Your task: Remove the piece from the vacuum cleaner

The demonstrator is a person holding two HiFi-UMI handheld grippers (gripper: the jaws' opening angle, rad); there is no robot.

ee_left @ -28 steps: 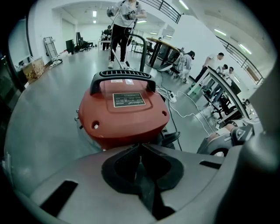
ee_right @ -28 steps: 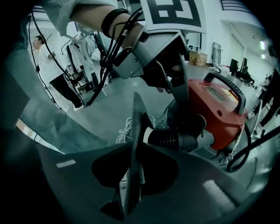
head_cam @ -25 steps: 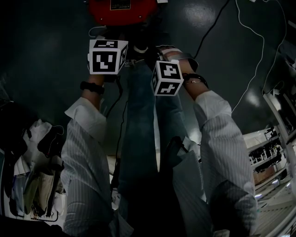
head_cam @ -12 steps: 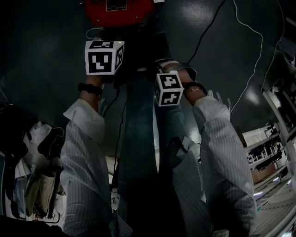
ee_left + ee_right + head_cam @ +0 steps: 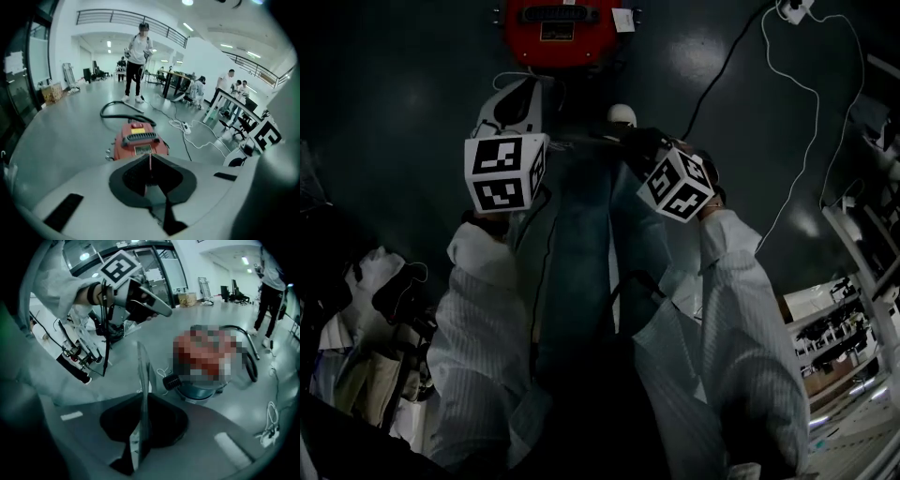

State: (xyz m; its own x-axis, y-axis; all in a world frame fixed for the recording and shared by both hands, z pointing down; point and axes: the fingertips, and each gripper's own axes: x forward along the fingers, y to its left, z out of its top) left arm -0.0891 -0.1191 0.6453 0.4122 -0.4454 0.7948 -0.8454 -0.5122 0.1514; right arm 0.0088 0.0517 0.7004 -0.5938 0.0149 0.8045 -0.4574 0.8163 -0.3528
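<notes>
While the right claw [image 5: 140, 397] is pinching the thin piece [image 5: 142, 364], the left claw [image 5: 150, 158] idling closed and empty, that slim hold is probably risking a slip.

Your left arm [image 5: 483, 300] and right arm [image 5: 736, 300], both in pale striped sleeves, stretch forward and down, side by side. Your left gripper [image 5: 150, 158] has its jaws pressed together with nothing between them, and its cube [image 5: 502, 173] faces up toward you. Your right gripper [image 5: 142, 397], angled in toward the left one, has its jaws clamped on a thin strip [image 5: 141, 364] standing edge-on between them. Its cube [image 5: 678, 185] is tilted.
</notes>
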